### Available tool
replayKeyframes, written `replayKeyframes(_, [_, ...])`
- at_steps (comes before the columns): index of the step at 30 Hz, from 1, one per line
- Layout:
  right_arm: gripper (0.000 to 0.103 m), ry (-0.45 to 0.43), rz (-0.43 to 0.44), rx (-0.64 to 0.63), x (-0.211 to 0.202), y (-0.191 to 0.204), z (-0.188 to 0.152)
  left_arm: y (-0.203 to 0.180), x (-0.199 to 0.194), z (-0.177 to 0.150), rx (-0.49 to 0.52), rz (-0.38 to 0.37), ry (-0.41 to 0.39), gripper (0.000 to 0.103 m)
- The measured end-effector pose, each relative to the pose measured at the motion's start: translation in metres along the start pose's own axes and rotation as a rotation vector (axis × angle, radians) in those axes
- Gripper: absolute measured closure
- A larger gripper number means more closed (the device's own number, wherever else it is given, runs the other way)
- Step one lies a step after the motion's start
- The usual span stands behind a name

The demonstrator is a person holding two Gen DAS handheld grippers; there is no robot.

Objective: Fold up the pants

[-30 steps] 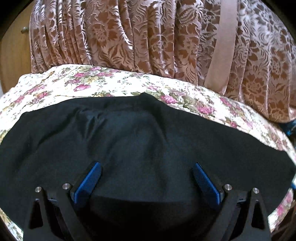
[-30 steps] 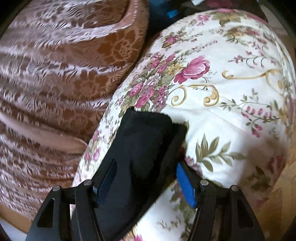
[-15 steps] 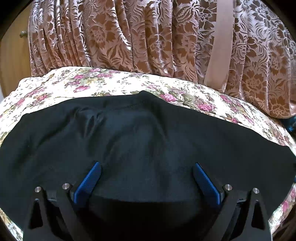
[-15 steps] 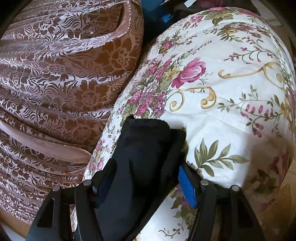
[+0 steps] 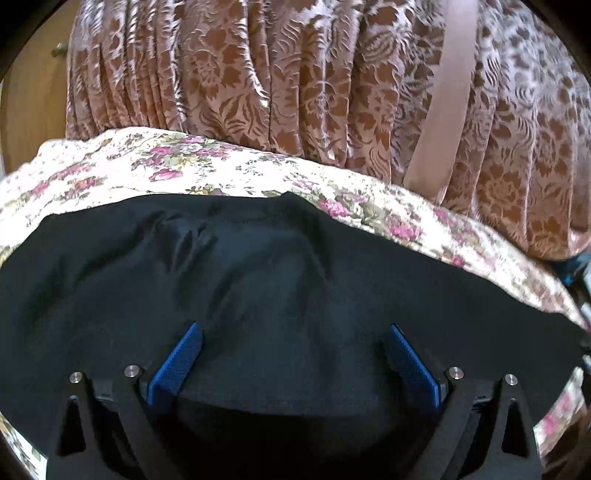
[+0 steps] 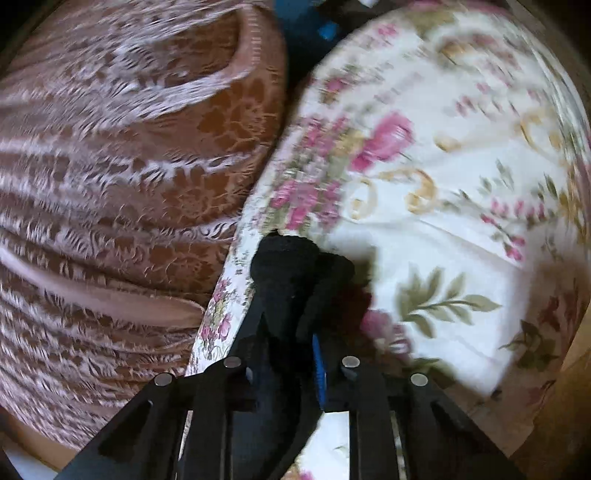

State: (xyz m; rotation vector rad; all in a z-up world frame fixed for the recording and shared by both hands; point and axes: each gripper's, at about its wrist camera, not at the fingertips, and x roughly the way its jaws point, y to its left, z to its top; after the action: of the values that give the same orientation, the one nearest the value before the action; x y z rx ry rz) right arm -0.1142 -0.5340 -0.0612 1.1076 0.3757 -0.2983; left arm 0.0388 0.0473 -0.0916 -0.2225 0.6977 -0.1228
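The black pants (image 5: 277,273) lie spread across the floral bedspread (image 5: 207,166) and fill the lower half of the left wrist view. My left gripper (image 5: 291,332) is open, its blue pads (image 5: 177,363) resting wide apart on the black cloth. In the right wrist view my right gripper (image 6: 295,332) is shut on the end of a pant leg (image 6: 288,269), which bunches up between the fingers just above the floral bedspread (image 6: 424,221). That view is motion-blurred.
A brown and pink patterned curtain (image 5: 314,85) hangs behind the bed and shows at the left of the right wrist view (image 6: 110,166). A wooden cupboard (image 5: 33,92) stands at the far left. Something blue (image 6: 325,27) lies past the bed's end.
My right gripper has closed from open onto the pant leg end, which now bunches narrow. The left gripper stays open on the pants, barely moved.
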Motion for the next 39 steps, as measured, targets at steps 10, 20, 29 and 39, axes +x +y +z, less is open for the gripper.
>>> replayKeyframes(10, [0.084, -0.07, -0.005, -0.34, -0.028, 0.107, -0.029, 0.018, -0.011, 0.006, -0.129, -0.055, -0.022, 0.003])
replayKeyframes(20, [0.084, -0.059, 0.166, -0.692, -0.046, 0.213, -0.103, 0.033, -0.019, 0.006, -0.165, -0.058, -0.036, 0.003])
replayKeyframes(29, [0.084, 0.131, 0.334, -0.839, -0.021, 0.26, -0.182, 0.046, -0.023, 0.01, -0.252, -0.105, -0.035, 0.003])
replayKeyframes(39, [0.081, 0.427, 0.347, -0.994, 0.032, 0.252, -0.283, 0.052, -0.027, 0.01, -0.326, -0.16, -0.045, 0.003])
